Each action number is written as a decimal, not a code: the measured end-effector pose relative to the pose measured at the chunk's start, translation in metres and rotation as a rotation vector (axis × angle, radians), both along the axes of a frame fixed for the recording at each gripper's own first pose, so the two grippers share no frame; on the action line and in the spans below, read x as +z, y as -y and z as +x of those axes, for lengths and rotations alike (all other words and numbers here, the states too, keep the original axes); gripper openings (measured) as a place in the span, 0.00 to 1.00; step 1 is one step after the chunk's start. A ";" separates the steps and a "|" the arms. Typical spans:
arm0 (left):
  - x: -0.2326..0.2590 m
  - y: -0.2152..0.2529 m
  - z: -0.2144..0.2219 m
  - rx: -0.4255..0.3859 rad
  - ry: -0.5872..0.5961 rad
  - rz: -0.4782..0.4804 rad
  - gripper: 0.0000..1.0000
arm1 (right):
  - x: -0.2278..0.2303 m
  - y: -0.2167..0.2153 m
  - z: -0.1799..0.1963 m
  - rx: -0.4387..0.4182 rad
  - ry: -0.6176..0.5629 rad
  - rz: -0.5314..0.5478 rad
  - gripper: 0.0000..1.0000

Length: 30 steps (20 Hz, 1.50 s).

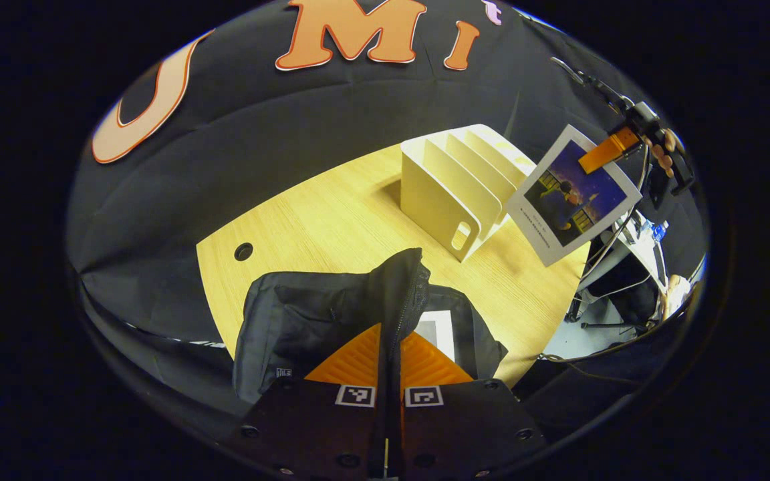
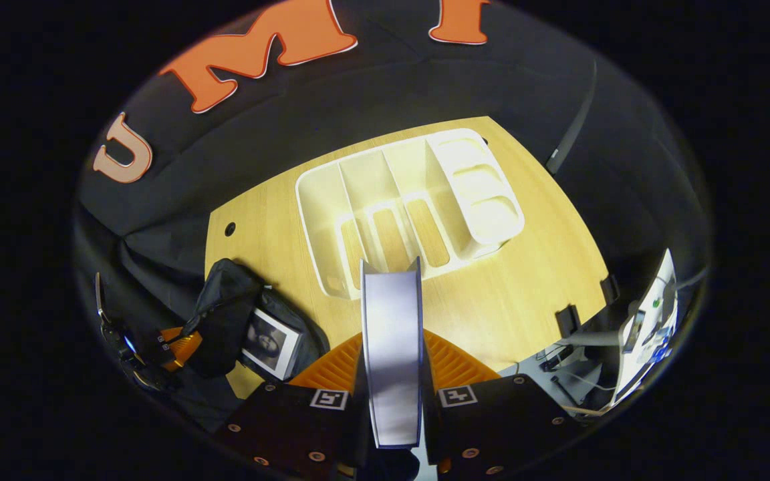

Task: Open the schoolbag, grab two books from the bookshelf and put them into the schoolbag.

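At the bottom centre of the left gripper view, the left gripper [image 1: 390,364] has its two fingers pressed together on a raised fold of the black schoolbag [image 1: 331,314], pinching the fabric along the zipper edge so the flap stands up between them. The schoolbag sits on the near part of the wooden table [image 1: 331,214]; just right of the fingers, a first book [image 1: 440,331] with a pale cover shows inside the open bag.

Centre right of the same view, the white bookshelf [image 1: 455,190] stands on the table with its dividers upright and its slots bare. To its right, a second book [image 1: 573,194] with a dark blue cover picture and white border hangs tilted above the table edge, held at its upper corner by the right gripper [image 1: 609,150], with a hand [image 1: 666,150] behind it.

Lower centre of the right gripper view, the right gripper [image 2: 392,364] clamps both fingers on the second book [image 2: 392,347], seen edge-on as a pale upright strip between them. Beyond it lies the bookshelf [image 2: 412,207] in the middle of the table [image 2: 525,267]. At lower left, the schoolbag [image 2: 224,314] is held up by the left gripper [image 2: 181,344], and the first book [image 2: 271,344] rests in the bag's opening, showing a greyscale cover.
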<state>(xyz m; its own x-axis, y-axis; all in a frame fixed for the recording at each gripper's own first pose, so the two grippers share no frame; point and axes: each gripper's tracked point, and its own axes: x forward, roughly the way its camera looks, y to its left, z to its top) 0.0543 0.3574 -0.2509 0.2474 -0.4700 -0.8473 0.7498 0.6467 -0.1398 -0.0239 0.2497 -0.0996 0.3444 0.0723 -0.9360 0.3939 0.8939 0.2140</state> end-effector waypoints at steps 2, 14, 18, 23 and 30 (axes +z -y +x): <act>0.002 -0.002 0.000 -0.031 0.010 -0.007 0.02 | -0.001 -0.016 -0.010 -0.020 0.015 0.034 0.35; 0.018 -0.008 0.006 -0.135 0.048 -0.030 0.02 | 0.006 -0.108 -0.036 -0.099 0.143 0.223 0.33; 0.025 -0.007 0.010 -0.132 0.056 -0.039 0.02 | 0.009 -0.148 -0.030 -0.098 0.191 0.340 0.33; 0.033 -0.004 0.009 -0.122 0.070 -0.063 0.02 | -0.017 -0.190 -0.016 -0.094 0.213 0.432 0.32; 0.046 -0.001 0.010 -0.097 0.105 -0.100 0.02 | -0.055 -0.243 0.023 -0.103 0.268 0.577 0.32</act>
<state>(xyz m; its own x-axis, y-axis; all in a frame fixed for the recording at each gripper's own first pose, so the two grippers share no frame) 0.0646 0.3585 -0.2047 0.2817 -0.5768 -0.7668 0.8217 0.5577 -0.1176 -0.0011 0.4931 -0.1546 0.5932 0.4925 -0.6368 0.3372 0.5663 0.7521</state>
